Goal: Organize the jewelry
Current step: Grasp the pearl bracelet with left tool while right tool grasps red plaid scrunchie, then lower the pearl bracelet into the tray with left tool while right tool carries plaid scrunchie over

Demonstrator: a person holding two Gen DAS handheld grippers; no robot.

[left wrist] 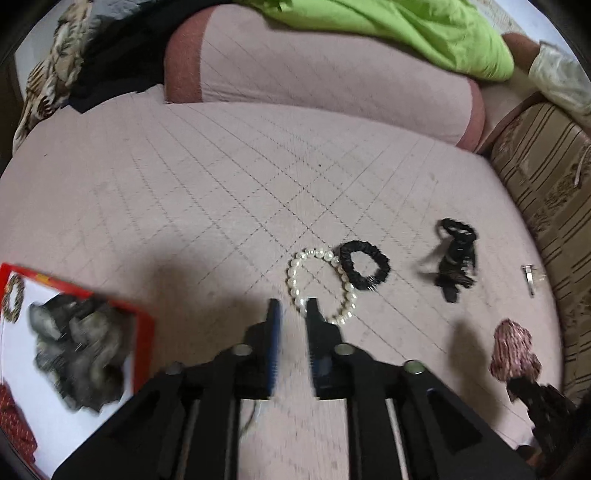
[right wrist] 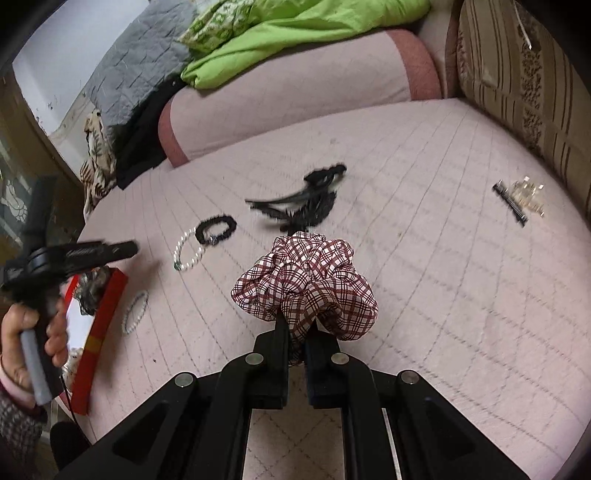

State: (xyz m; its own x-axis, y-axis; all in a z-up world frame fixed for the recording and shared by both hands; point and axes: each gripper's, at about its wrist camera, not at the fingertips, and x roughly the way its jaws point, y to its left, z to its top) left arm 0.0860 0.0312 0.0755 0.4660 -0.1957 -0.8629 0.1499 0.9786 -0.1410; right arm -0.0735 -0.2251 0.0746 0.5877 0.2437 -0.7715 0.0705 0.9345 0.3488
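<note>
My right gripper (right wrist: 297,325) is shut on a red-and-white plaid scrunchie (right wrist: 306,280), held above the pink quilted bed; it also shows in the left wrist view (left wrist: 513,350). My left gripper (left wrist: 293,306) is open and empty, its fingertips just short of a white pearl bracelet (left wrist: 317,284) that touches a black scrunchie (left wrist: 364,264). A black hair piece (left wrist: 456,258) lies to the right. A red-rimmed box (left wrist: 142,332) at the left holds a grey scrunchie (left wrist: 79,354) and other pieces. In the right wrist view the left gripper (right wrist: 125,249) hovers over the box (right wrist: 103,321).
A second bead bracelet (right wrist: 135,312) lies beside the box. A black comb clip (right wrist: 511,203) and a clear claw clip (right wrist: 528,195) lie at the far right. A pink bolster (left wrist: 325,70) and green blanket (left wrist: 406,29) lie behind. A striped sofa arm (left wrist: 546,206) borders the right.
</note>
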